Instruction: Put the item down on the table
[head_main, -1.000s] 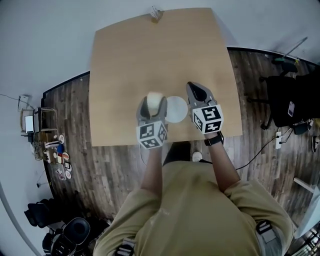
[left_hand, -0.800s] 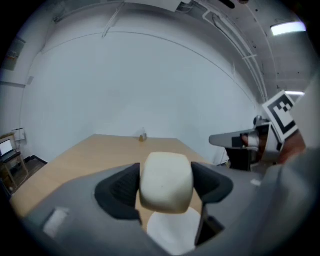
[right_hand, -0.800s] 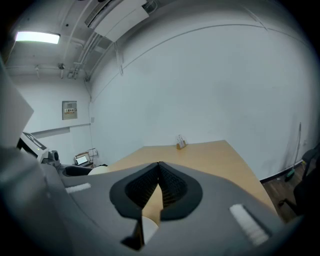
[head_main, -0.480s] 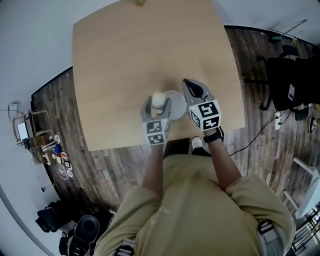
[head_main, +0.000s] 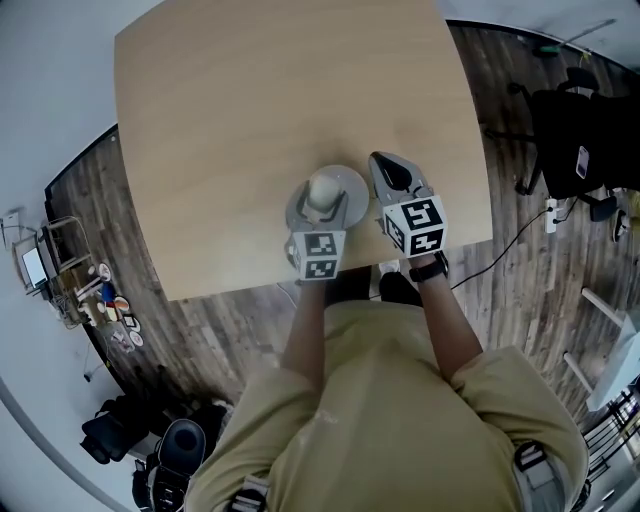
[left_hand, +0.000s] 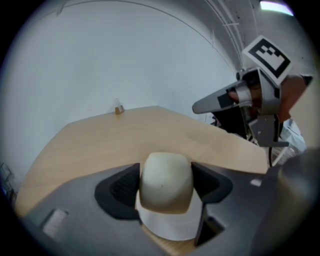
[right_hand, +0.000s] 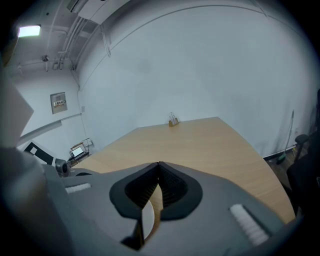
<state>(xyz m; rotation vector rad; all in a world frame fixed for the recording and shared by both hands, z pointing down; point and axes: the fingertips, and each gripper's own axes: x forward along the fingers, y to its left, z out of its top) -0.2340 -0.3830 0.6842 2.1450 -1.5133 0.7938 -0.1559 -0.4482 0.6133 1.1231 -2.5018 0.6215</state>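
Light wood bench (head_main: 250, 120) on a dark plank floor (head_main: 230, 330), plain pale wall behind. The left gripper (head_main: 323, 200) is clamped on the item (head_main: 325, 187), a cream rounded lump. In the left gripper view both black pads press its sides (left_hand: 166, 182). The item sits over a white round plate (head_main: 350, 180) near the bench's front edge. The plate's rim shows right under it (left_hand: 170, 227), but I can't tell whether they touch. The right gripper (head_main: 388, 165) is just beside the plate on its right. Its jaws are closed tip to tip with nothing between them (right_hand: 158, 172). A small tan object (right_hand: 173, 121) stands at the bench's far edge, too small to identify. A black chair (head_main: 575, 140) stands on the floor off to the right.
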